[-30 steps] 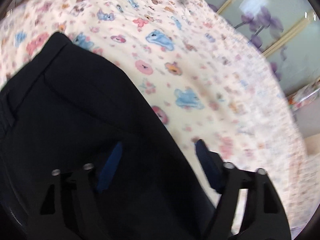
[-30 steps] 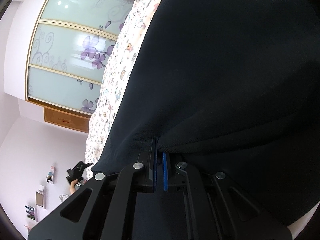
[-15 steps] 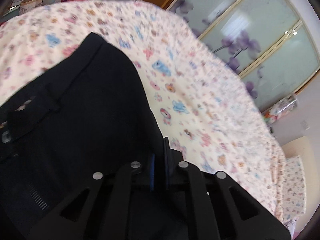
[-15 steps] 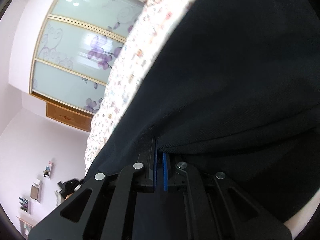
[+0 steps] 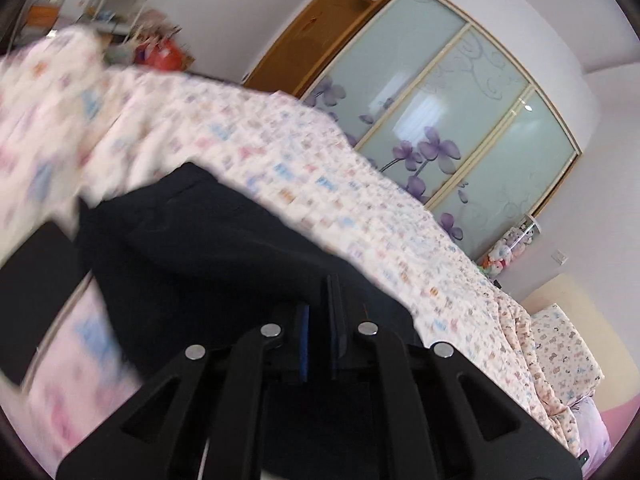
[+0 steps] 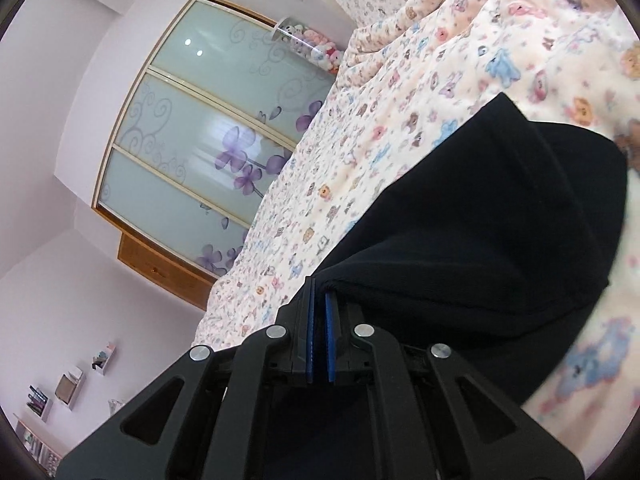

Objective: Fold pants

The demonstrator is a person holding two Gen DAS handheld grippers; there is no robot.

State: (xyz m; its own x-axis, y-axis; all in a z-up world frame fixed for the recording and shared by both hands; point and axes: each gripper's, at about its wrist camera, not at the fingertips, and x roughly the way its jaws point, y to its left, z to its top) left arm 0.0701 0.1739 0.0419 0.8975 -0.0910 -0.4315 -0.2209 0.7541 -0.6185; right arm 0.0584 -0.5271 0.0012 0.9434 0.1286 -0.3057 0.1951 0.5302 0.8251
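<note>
Surroundings: wardrobe [image 5: 452, 120] with three frosted sliding panels printed with purple flowers stands past the bed; heap of plush toys [image 6: 316, 46] at its end; small wall shelves [image 6: 68, 388] on the pale wall; red bags [image 5: 168, 50] at the far side of the room, blurred.
In the way: in each wrist view the tongs' black linkage fills the lower frame and hides the cloth nearest the camera; a dark flat object [image 5: 36, 292] at the left edge of the left view, too blurred to identify.
Pants [image 6: 492, 232]: black, matte, soft woven cloth with a stitched hem edge; lying on the bed, near edge lifted into both tongs, folds sagging between.
Left tongs [image 5: 320, 312]: blue pads pressed together, pinching a fold of the pants.
Right tongs [image 6: 319, 320]: ribbed blue pads pressed together, pinching the hem edge.
Surface: bed [image 5: 280, 152] covered by a cream quilt with small bear and animal prints, quilted and rumpled; pillow [image 5: 568, 344] in matching print.
Room: pale lilac walls, daylight.
</note>
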